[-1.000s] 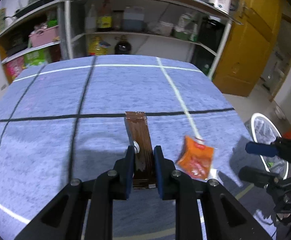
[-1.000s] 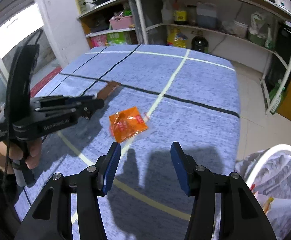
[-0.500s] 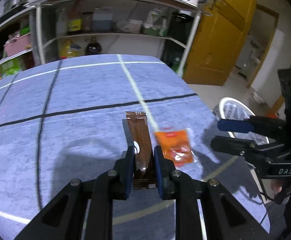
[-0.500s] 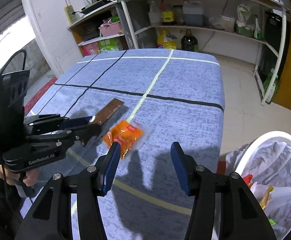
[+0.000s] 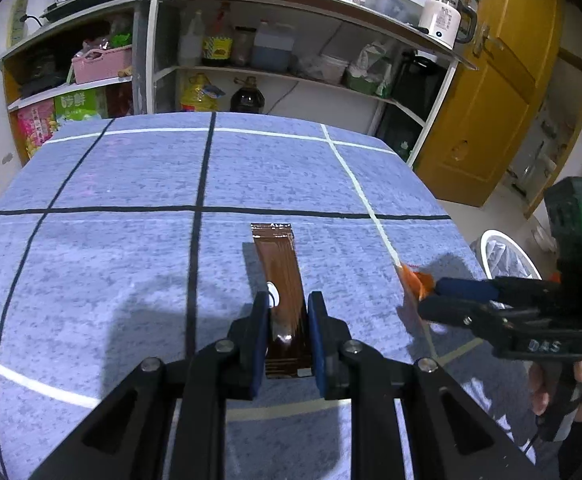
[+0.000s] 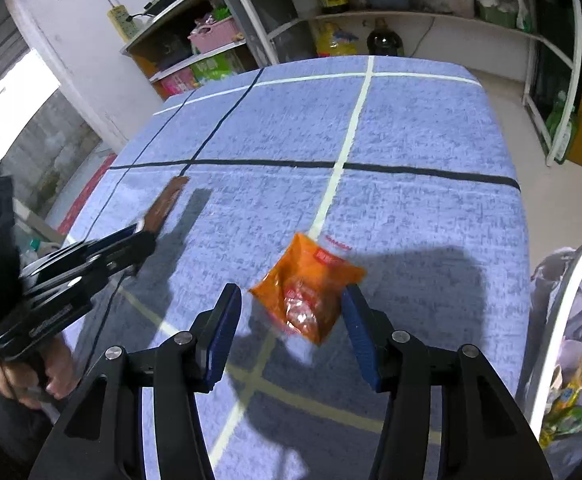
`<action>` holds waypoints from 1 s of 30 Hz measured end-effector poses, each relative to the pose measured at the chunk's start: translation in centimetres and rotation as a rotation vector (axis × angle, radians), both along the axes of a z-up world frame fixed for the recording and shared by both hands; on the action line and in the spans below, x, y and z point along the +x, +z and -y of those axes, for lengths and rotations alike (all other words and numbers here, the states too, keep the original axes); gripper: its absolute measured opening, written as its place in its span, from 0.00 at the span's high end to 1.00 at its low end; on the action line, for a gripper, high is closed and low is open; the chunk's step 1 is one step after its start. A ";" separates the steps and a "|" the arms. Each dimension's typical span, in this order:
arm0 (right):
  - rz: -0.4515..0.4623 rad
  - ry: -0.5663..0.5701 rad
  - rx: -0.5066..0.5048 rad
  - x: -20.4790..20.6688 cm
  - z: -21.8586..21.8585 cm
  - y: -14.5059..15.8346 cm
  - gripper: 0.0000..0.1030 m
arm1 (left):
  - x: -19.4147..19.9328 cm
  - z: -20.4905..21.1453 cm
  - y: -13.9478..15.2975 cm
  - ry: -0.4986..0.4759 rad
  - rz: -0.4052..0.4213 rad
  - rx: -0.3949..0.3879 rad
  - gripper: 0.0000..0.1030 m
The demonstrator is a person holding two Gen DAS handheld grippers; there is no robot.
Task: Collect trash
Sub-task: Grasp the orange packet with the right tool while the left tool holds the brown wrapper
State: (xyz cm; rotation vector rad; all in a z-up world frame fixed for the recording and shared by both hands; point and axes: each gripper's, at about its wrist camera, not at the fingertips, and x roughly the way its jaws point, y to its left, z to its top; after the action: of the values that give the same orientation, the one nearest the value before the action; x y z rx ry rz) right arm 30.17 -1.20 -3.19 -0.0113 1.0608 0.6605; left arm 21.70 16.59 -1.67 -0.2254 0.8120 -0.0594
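Observation:
My left gripper (image 5: pixel 289 312) is shut on a long brown wrapper (image 5: pixel 279 264), which sticks out ahead of the pads above the blue checked tablecloth (image 5: pixel 131 184). An orange snack packet (image 6: pixel 307 288) lies flat on the cloth between the spread fingers of my right gripper (image 6: pixel 291 312), whose jaws are opening; the pads stand clear of the packet. From the left wrist view only a corner of the orange packet (image 5: pixel 413 280) shows beside the right gripper (image 5: pixel 431 294). The right wrist view shows the left gripper (image 6: pixel 141 236) holding the brown wrapper (image 6: pixel 167 202) at the left.
A white-rimmed bin (image 6: pixel 571 320) lined with a bag holds several pieces of trash, just past the table's right edge. Metal shelves (image 5: pixel 271 64) with bottles and boxes stand behind the table. A yellow door (image 5: pixel 499 92) is at the right.
My right gripper has come down over the orange packet, which now lies between its fingers. My left gripper, still holding the brown wrapper, swung across the table.

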 end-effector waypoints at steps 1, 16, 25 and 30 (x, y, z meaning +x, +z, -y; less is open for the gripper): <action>0.003 -0.008 -0.002 0.1 -0.1 0.0 0.46 | -0.2 -0.1 0.0 0.000 0.002 0.000 0.80; 0.113 -0.049 -0.234 -1.0 -1.4 -0.5 0.37 | -0.4 -0.8 -0.5 0.015 -0.020 -0.008 0.80; 0.129 -0.067 -0.230 -0.7 -0.8 -0.2 0.60 | -0.6 -0.3 -0.7 0.010 -0.024 -0.014 0.80; 0.129 -0.067 -0.169 -0.6 -0.1 0.4 0.74 | -0.7 0.1 -0.5 -0.001 -0.015 -0.011 0.80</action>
State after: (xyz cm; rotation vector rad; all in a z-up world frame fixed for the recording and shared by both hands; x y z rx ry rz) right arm 29.53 -1.14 -2.74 -0.1618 0.9858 0.5015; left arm 21.03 16.49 -2.16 -0.2364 0.8272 -0.0631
